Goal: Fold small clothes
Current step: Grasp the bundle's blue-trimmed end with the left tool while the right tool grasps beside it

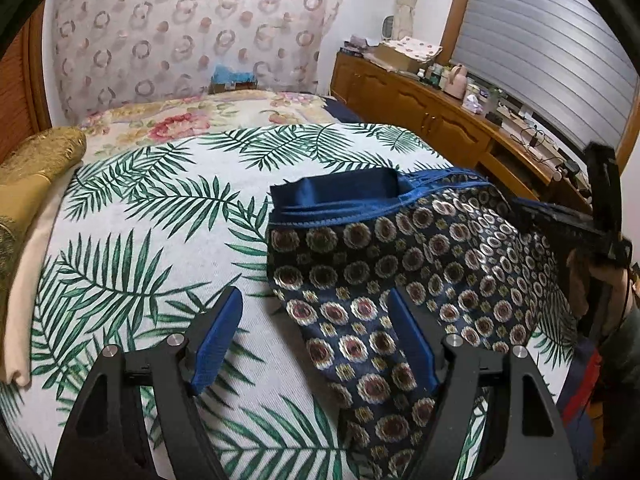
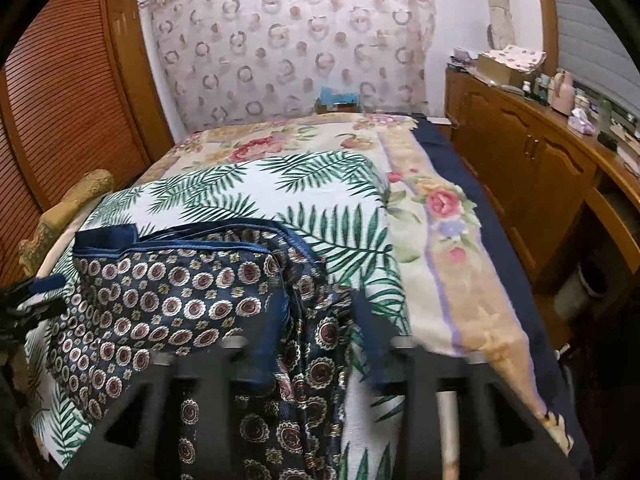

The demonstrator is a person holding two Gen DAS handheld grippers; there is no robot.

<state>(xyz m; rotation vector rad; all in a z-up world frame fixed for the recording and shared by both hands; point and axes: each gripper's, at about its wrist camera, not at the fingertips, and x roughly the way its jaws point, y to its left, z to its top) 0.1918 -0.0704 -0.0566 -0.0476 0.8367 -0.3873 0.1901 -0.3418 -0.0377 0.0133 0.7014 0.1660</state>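
Observation:
Dark blue shorts (image 1: 384, 264) with a round flower print and a plain blue waistband lie on the palm-leaf sheet (image 1: 152, 208) of the bed. My left gripper (image 1: 316, 320) is open, its blue fingers low over the sheet, the right finger over the left leg of the shorts. In the right wrist view the shorts (image 2: 172, 292) lie at the left, and a bunched part of the cloth runs between the blurred fingers of my right gripper (image 2: 316, 320), whose jaws stand apart. The right gripper also shows at the right edge of the left wrist view (image 1: 576, 224).
A gold bolster (image 1: 36, 160) and a cream towel (image 1: 28, 300) lie along the bed's left side. A floral blanket (image 2: 440, 216) covers the bed's right side and far end. A wooden cabinet (image 2: 532, 168) with bottles stands to the right. Louvred wardrobe doors (image 2: 68, 92) stand at the left.

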